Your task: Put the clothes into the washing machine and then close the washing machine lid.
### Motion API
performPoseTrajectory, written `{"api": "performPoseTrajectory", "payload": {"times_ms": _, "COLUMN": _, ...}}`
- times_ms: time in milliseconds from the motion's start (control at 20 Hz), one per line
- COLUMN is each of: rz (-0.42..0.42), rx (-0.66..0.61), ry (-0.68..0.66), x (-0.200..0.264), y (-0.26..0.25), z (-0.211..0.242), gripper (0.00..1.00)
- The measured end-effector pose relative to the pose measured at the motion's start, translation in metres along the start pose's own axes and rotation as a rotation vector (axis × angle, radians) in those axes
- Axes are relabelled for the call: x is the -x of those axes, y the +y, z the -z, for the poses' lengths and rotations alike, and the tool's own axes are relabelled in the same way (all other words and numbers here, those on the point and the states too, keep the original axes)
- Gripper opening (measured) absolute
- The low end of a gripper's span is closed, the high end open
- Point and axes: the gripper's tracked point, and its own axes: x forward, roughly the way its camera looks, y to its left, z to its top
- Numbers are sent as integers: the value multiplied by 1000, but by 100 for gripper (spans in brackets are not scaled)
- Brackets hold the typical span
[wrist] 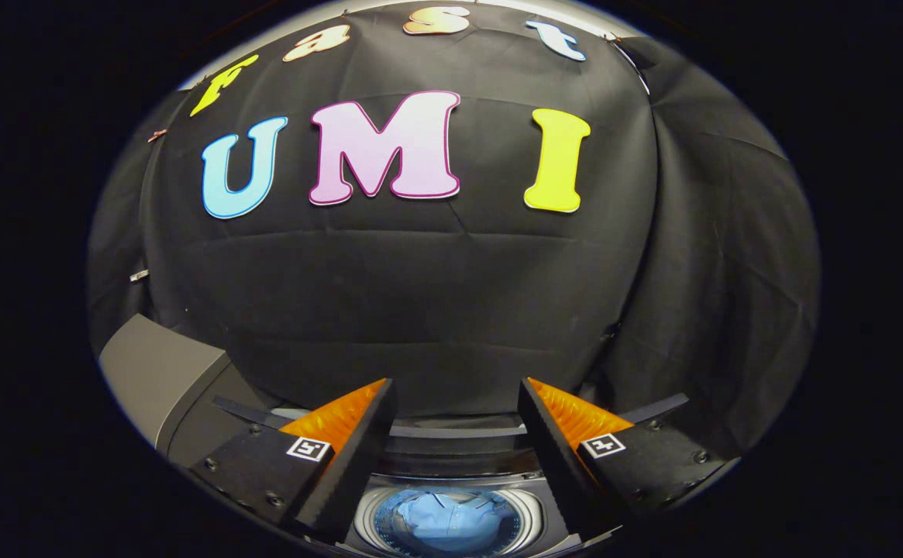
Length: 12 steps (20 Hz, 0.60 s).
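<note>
Open, empty claw (455, 403) above round ribbed washing machine (373, 518), crumpled clothes (443, 519) inside.

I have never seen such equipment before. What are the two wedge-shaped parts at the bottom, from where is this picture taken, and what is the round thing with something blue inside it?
The picture comes from a fisheye camera mounted on a hand-held gripper, looking forward along its two fingers. Those are the wedge-shaped parts you see. A person carries this tool; there is no robot arm. The fingers stand apart and hold nothing.

Below and between the fingers is the open drum of a top-loading washing machine, seen from above. The blue thing inside is a piece of clothing, already lying in the drum. The lid seems to stand raised behind the opening, so it is not yet closed. The black cloth behind is the wall of the booth.
</note>
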Motion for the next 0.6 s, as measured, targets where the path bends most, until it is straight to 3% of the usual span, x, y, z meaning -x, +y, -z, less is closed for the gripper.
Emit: {"api": "performPoseTrajectory", "payload": {"times_ms": 600, "rz": -23, "rx": -3, "ry": 51, "x": 37, "y": 3, "z": 30, "gripper": 100}}
